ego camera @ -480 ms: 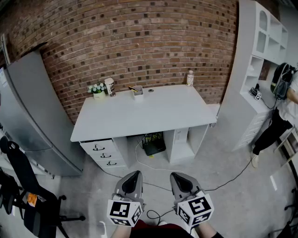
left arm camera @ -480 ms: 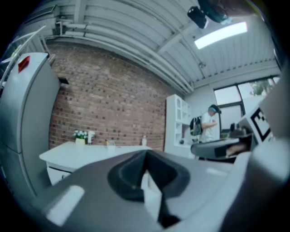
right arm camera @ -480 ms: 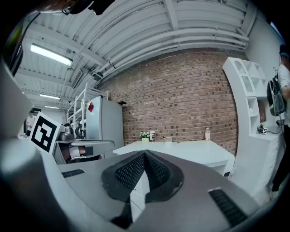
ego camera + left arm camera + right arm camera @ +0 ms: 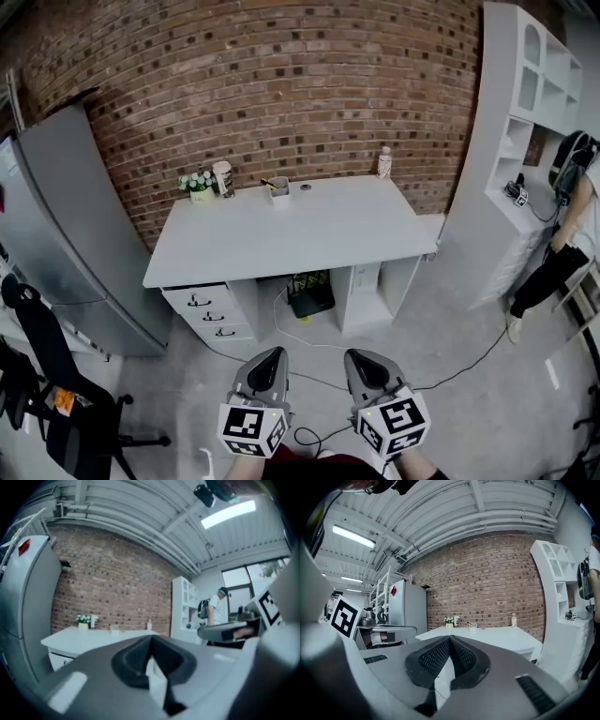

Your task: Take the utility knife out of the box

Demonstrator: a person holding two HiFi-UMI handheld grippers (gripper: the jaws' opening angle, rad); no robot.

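Note:
A small white box stands near the back edge of the white desk, with the dark-and-yellow utility knife sticking out of its top. Both grippers are held low in front of me, well short of the desk. My left gripper is shut with nothing in it, jaws meeting at their tips. My right gripper is also shut and empty. In the right gripper view the box shows far off on the desk.
On the desk stand a potted plant, a cup and a bottle. A grey fridge and a black chair are at the left. A white shelf unit and a person are at the right. Cables lie on the floor.

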